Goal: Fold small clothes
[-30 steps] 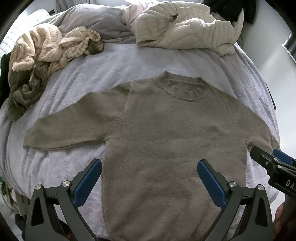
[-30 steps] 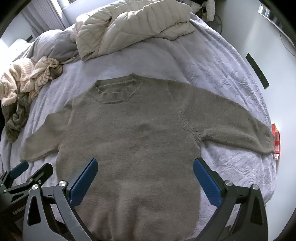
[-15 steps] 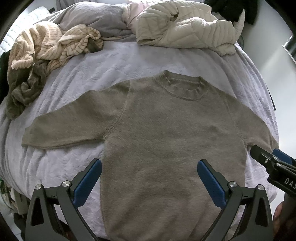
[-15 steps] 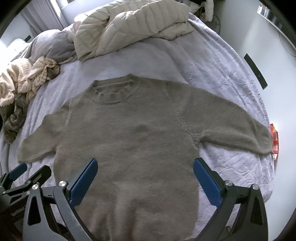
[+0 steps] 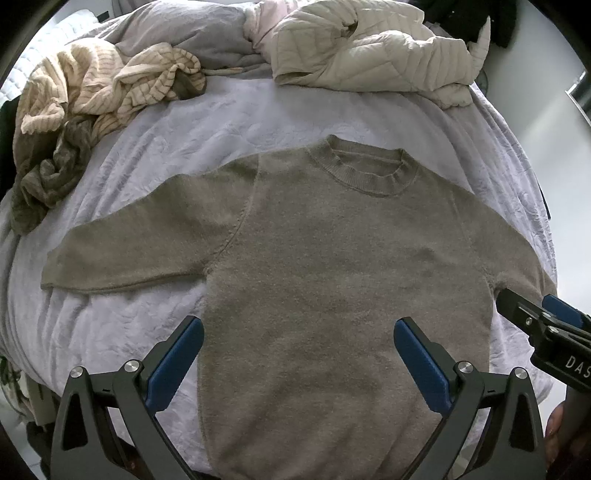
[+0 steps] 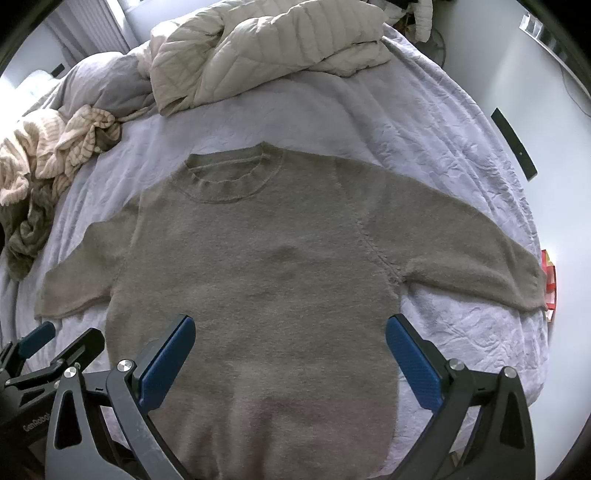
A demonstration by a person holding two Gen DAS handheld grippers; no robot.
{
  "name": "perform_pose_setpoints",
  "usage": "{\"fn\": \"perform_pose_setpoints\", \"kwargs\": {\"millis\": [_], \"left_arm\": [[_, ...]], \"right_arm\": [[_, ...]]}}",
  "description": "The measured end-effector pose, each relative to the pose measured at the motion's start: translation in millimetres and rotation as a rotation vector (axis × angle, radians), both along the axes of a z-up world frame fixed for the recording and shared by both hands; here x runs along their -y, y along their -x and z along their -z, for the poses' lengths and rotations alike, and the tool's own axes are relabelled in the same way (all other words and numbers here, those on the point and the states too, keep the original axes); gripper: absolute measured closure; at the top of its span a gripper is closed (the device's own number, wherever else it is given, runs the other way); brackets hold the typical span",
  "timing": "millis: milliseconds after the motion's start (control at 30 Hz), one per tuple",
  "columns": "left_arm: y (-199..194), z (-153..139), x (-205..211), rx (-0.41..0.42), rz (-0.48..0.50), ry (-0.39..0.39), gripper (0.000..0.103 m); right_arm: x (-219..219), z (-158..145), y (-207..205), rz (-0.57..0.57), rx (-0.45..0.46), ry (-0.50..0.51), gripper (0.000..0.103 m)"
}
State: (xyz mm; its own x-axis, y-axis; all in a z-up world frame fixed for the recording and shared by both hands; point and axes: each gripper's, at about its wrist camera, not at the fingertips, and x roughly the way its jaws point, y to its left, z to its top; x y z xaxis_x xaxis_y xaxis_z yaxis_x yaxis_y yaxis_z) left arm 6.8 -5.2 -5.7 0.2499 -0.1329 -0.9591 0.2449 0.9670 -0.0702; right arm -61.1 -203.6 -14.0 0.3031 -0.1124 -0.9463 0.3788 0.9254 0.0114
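Note:
A taupe knit sweater point(image 5: 332, 280) point(image 6: 258, 280) lies flat and face up on the pale lilac bedspread point(image 5: 192, 140), collar toward the far side, both sleeves spread out sideways. My left gripper point(image 5: 298, 350) hovers open over the sweater's lower body, nothing between its blue pads. My right gripper point(image 6: 290, 347) is likewise open above the hem area, holding nothing. In the left wrist view the right gripper point(image 5: 543, 314) shows at the right edge by the sweater's right sleeve; in the right wrist view the left gripper point(image 6: 51, 343) shows at lower left.
A heap of striped cream and olive clothes point(image 5: 85, 122) point(image 6: 44, 166) sits at the far left of the bed. A cream quilted jacket point(image 5: 373, 51) point(image 6: 258, 48) and grey bedding point(image 5: 177, 33) lie at the head. The bed's right edge meets a white floor with a red object point(image 6: 548, 280).
Both views have shifted slightly; the sweater lies as before and both grippers stay open.

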Motion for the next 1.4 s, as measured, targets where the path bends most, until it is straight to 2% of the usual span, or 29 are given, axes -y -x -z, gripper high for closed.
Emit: {"fn": "perform_pose_setpoints", "kwargs": {"millis": [400,667,1400], "left_arm": [[1,5,0,-0.012,-0.007,0.005,0.000],[-2,11,-5,-0.025,-0.029,0.011,0.000],[-12,42,-12,-0.071,-0.055,0.021,0.000]], "right_arm": [[-1,6,-3,-0.012,-0.001,0.015,0.000],[1,12,-7,-0.007,-0.011,-0.011,0.000],[-7,39,-16,-0.018,-0.066,-0.018,0.000]]}}
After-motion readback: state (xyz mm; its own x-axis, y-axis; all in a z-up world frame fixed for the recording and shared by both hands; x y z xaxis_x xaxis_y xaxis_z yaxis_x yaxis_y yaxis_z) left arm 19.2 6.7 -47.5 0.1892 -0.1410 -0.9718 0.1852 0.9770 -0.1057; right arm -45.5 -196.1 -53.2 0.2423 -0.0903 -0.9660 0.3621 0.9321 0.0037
